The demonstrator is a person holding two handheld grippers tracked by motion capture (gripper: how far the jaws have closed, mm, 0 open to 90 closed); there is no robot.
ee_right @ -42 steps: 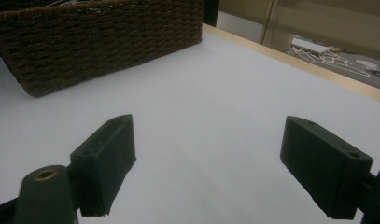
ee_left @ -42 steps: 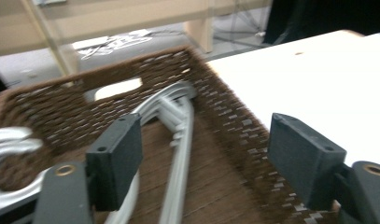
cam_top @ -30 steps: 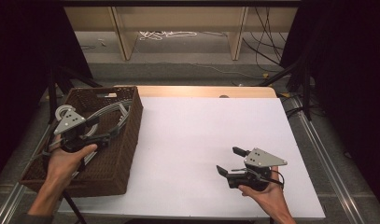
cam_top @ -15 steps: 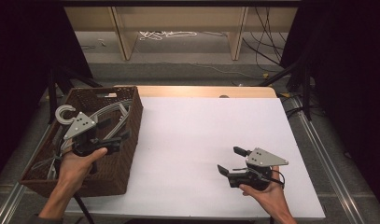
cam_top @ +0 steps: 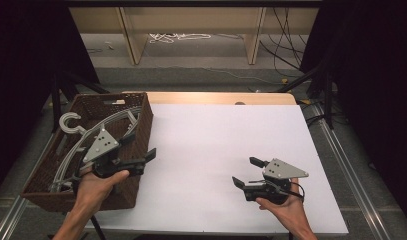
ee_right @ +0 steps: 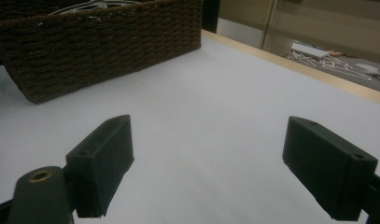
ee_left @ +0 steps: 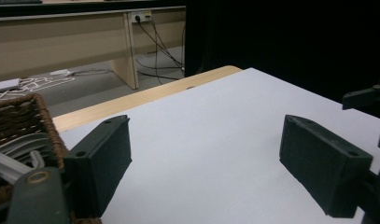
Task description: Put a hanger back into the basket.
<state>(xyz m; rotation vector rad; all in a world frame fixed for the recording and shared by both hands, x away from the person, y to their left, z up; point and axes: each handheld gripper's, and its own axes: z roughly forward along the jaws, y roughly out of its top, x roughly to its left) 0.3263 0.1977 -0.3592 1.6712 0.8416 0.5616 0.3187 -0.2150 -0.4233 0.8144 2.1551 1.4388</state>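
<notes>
A dark brown wicker basket (cam_top: 46, 192) stands at the table's left edge with grey plastic hangers (cam_top: 71, 122) lying in it. My left gripper (cam_top: 139, 147) is open and empty, hovering over the basket's right wall with its jaws reaching out above the white table (cam_top: 216, 140). In the left gripper view the left gripper (ee_left: 220, 172) has its jaws wide apart, the basket (ee_left: 19, 116) and hangers (ee_left: 15, 151) at the left. My right gripper (cam_top: 247, 172) is open and empty at the front right, pointing left. The right gripper (ee_right: 215, 172) faces the basket (ee_right: 99, 46) across bare white table.
A bare wooden strip (cam_top: 216, 97) borders the table's far edge. Beyond it are shelf legs (cam_top: 131, 35) and white cables (cam_top: 178, 37) on the floor. Metal rails (cam_top: 351, 180) run along both sides of the table. Black jaws of the right gripper (ee_left: 367, 98) show far right.
My left gripper has moved right and toward the front, from above the basket's middle to over its right wall. The right gripper has stayed put.
</notes>
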